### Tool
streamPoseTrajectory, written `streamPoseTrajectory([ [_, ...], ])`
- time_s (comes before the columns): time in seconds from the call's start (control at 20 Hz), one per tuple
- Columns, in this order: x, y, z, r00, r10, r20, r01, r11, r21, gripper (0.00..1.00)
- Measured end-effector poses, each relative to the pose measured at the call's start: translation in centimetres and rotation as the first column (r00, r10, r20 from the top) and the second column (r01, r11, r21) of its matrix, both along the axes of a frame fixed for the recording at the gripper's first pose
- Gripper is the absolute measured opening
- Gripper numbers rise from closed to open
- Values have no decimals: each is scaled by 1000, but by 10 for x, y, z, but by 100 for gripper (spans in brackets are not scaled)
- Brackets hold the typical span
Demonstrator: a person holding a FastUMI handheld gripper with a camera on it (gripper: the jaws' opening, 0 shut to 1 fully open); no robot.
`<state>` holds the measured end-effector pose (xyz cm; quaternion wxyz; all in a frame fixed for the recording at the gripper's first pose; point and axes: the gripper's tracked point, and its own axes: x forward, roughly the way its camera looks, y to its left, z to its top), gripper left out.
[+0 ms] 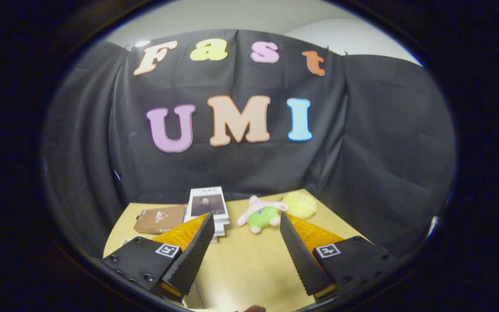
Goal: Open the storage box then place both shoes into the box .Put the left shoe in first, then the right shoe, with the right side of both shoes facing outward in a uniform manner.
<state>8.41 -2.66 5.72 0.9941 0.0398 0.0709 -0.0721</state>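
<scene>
Ahead, no storage box or shoe can be made out on the wooden table (249, 268), so their heading and long axis cannot be told. The gripper (246, 221) hangs over the table with its fingers spread wide apart, nothing between them. Beyond the fingertips, at about 11 o'clock, lies a stack of books (206, 206), with a brown box (159, 219) just beside it at 10 o'clock. At 12 to 1 o'clock rest a plush toy (261, 215) and a yellow fluffy ball (299, 204). Black cloth walls the booth behind.
</scene>
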Motion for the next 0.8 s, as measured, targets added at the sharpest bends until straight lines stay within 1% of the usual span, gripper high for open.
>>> streamPoseTrajectory([
  [0.1, -2, -4, 7, 999, 21, 48, -21, 1000, -8, 98],
  [0.15, -9, -7, 10, 997, 30, 72, -28, 999, -23, 98],
  [0.35, -14, -3, 24, 983, 78, 165, -64, 994, -91, 98],
  [0.55, -14, 5, 15, 981, 102, 164, -80, 988, -135, 98],
  [0.65, -15, 9, 13, 979, 107, 173, -86, 989, -123, 98],
  [0.8, -18, 7, 12, 978, 91, 189, -73, 992, -99, 98],
])
